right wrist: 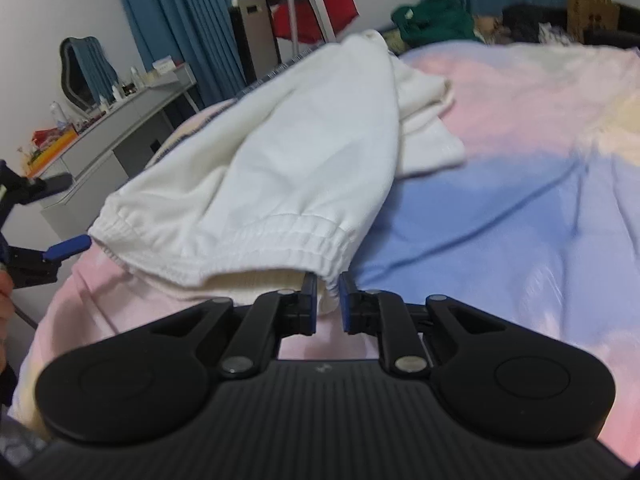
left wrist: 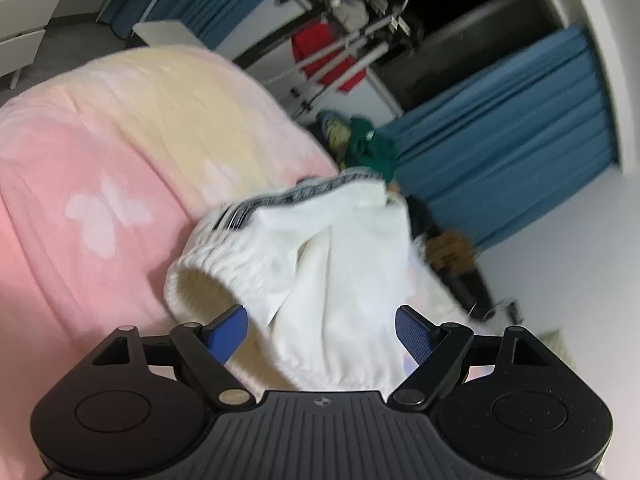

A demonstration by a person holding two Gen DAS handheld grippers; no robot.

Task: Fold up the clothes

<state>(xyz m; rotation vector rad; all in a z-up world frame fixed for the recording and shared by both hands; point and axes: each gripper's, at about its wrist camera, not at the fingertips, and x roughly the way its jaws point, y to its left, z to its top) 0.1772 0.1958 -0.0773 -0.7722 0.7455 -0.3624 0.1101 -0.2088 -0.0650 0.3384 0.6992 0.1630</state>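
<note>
White sweatpants (left wrist: 320, 248) with an elastic waistband and a dark printed side stripe lie bunched on the pink, yellow and blue bedspread (left wrist: 100, 152). My left gripper (left wrist: 320, 332) is open, its blue pads on either side of the waistband, not closed on it. In the right wrist view the pants (right wrist: 280, 152) stretch away from me. My right gripper (right wrist: 328, 300) is shut on the waistband's right corner. The left gripper's blue fingertips (right wrist: 68, 250) show at the left edge, beside the waistband's other end.
A grey dresser (right wrist: 120, 120) with bottles and a mirror stands left of the bed. Blue curtains (left wrist: 500, 140), a drying rack with a red garment (left wrist: 320, 52) and a pile of green clothes (right wrist: 436, 20) lie beyond the bed.
</note>
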